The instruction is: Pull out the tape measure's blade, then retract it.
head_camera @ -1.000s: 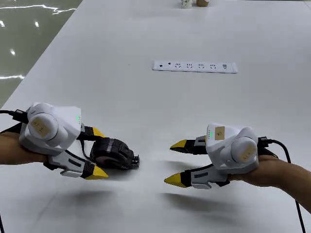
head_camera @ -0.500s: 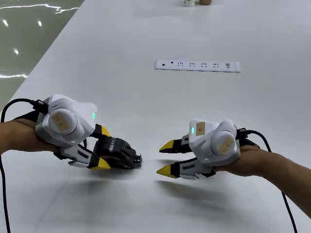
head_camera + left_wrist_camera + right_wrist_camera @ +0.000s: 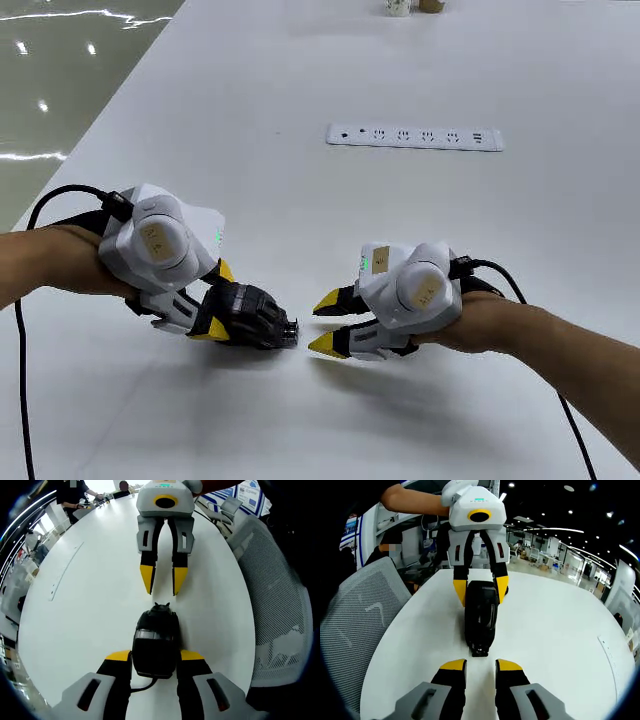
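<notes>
A black tape measure [image 3: 248,314] rests on the white table [image 3: 300,200], held on both sides by my left gripper [image 3: 218,300], which is shut on its case. The blade's hook end [image 3: 293,331] points right, with no blade drawn out. My right gripper [image 3: 324,323] is open, its yellow fingertips [image 3: 327,301] a short gap from the hook. In the left gripper view the tape measure [image 3: 156,640] sits between my left gripper [image 3: 155,655] jaws, facing the right gripper [image 3: 163,582]. In the right gripper view the tape measure [image 3: 480,612] lies just ahead of my right gripper [image 3: 480,666].
A white power strip [image 3: 415,137] lies flat further back on the table. Two small cups [image 3: 398,7] stand at the far edge. The table's left edge [image 3: 90,130] drops to a glossy floor. A grey mesh chair [image 3: 280,605] is beside the table. Cables trail from both grippers.
My right gripper has moved left, closing most of the gap to the tape measure's hook end. The left gripper with the tape measure has shifted slightly right.
</notes>
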A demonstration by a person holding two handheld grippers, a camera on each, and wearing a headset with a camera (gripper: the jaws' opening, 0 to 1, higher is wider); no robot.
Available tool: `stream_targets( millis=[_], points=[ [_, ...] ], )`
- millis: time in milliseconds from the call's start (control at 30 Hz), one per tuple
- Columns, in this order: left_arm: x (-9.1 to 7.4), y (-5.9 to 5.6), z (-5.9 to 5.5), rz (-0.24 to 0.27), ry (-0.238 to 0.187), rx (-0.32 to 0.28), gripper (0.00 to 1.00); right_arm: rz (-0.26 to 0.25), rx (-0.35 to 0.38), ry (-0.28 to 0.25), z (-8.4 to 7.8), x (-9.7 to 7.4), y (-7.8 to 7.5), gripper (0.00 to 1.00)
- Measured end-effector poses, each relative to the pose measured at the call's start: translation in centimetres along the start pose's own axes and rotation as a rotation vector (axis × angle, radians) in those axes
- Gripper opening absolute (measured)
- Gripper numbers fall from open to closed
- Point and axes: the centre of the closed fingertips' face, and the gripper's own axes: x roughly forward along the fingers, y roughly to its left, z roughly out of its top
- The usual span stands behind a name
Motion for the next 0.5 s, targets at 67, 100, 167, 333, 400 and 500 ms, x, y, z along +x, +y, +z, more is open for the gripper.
stream_targets(
  millis=[67,100,167,333,400,500],
  points=[
    [0.0,0.0,0.0,-0.004,0.007,-0.004,0.29,0.008,-0.003,0.006,0.0,0.3,0.1,0.19],
    [0.1,0.0,-0.1,-0.005,0.014,-0.005,0.29,0.010,-0.006,0.010,-0.1,0.5,0.1,0.19],
    [0.2,0.1,-0.2,-0.005,0.029,-0.005,0.29,0.013,-0.008,0.015,0.0,0.8,0.1,0.19],
    [0.5,0.3,-0.8,-0.007,0.060,-0.013,0.27,0.023,-0.008,0.022,0.1,1.3,0.0,0.17],
    [0.6,0.4,-0.9,-0.009,0.062,-0.016,0.27,0.025,-0.010,0.026,0.1,1.5,0.0,0.17],
    [0.7,0.6,-1.0,-0.013,0.064,-0.030,0.27,0.031,-0.009,0.030,0.1,1.8,0.1,0.17]
  ],
)
